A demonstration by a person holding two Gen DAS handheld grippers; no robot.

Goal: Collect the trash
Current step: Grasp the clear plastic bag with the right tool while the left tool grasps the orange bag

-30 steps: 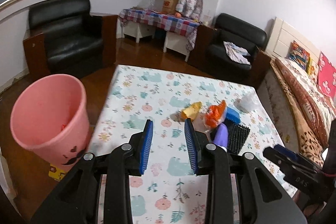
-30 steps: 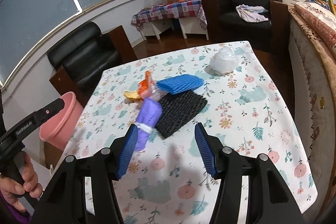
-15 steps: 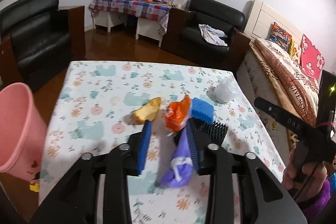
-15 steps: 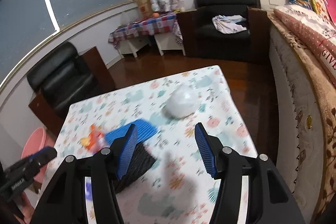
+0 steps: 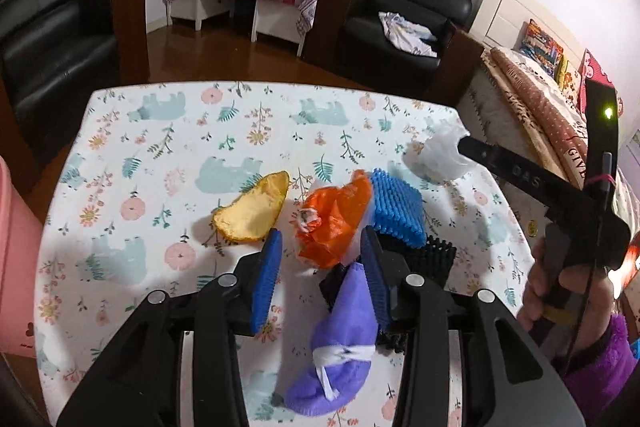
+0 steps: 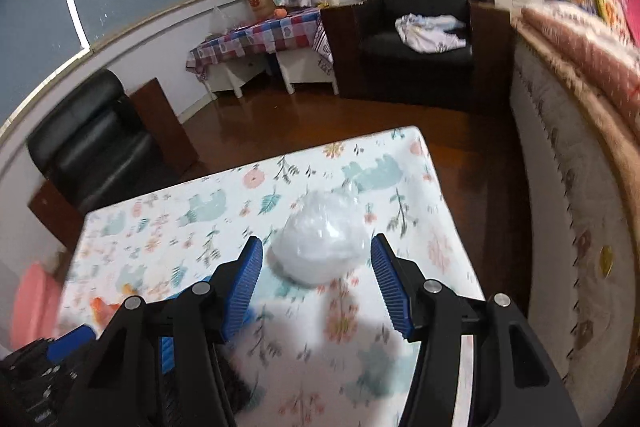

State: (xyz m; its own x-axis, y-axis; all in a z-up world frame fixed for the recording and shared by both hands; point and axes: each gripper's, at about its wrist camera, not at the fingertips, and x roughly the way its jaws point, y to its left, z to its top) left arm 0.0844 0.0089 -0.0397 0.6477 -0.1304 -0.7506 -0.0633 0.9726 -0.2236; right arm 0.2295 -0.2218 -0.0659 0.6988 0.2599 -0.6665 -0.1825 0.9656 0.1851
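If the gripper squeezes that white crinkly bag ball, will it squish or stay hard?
The white plastic bag will probably squish: it looks like thin, crumpled film. It seems light, so the open right gripper could nudge it away. Its rounded shape might let it roll a little.

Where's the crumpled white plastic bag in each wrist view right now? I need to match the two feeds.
Left wrist: white plastic bag lies at right of centre, near the table's right edge, beyond the blue foam net.
Right wrist: the bag sits at centre, framed between the open right gripper pads, not touching them.
Shared landmark: the black armchair with white cloth on its seat.
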